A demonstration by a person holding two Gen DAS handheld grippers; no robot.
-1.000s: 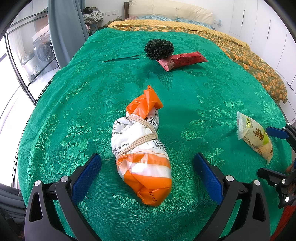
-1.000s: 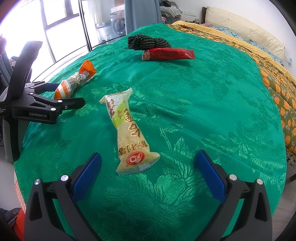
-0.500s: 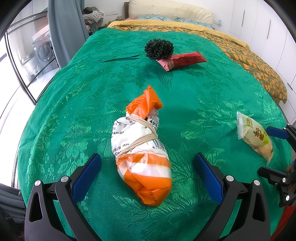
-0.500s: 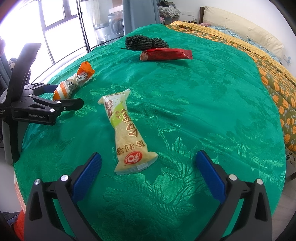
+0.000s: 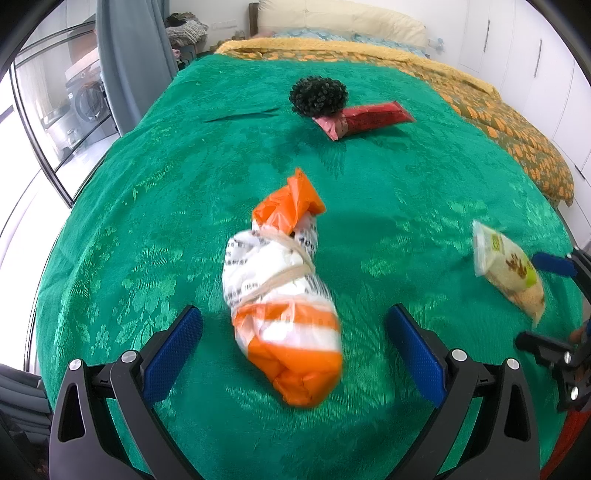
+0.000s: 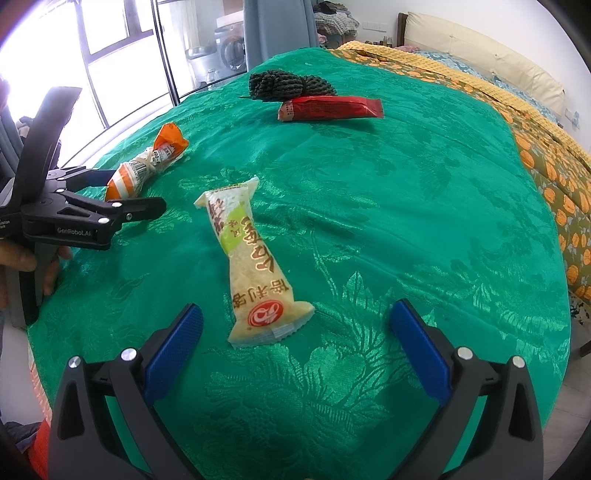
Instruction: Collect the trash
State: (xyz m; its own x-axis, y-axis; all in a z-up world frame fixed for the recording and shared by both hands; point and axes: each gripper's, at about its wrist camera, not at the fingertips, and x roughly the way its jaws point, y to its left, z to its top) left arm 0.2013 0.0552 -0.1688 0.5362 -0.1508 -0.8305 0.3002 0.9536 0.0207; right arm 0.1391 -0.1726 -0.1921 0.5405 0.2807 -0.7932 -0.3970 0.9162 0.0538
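An orange-and-white bag bundle (image 5: pixel 284 295) tied with a rubber band lies on the green bedspread (image 5: pixel 147 206). My left gripper (image 5: pixel 295 347) is open, its blue pads on either side of the bundle's near end without touching it. A yellow snack packet (image 6: pixel 251 258) lies lengthwise ahead of my open right gripper (image 6: pixel 295 338), its near end between the pads. A red wrapper (image 6: pixel 328 107) rests against a dark bristly bundle (image 6: pixel 288 85) farther back. The bag bundle (image 6: pixel 144 166) and the left gripper (image 6: pixel 114 195) also show at the left of the right wrist view.
The bed runs back to an orange-patterned blanket (image 5: pixel 498 122) and pillows (image 5: pixel 351 22). A grey curtain (image 5: pixel 129 55) and glass doors (image 6: pixel 110 62) stand at the left. White cupboards (image 5: pixel 535 48) line the right wall. A hand (image 6: pixel 22 258) holds the left gripper's handle.
Both grippers have crept slightly forward over their items; the orange-and-white bundle and the yellow packet sit a little lower between the pads. Nothing has been taken hold of.
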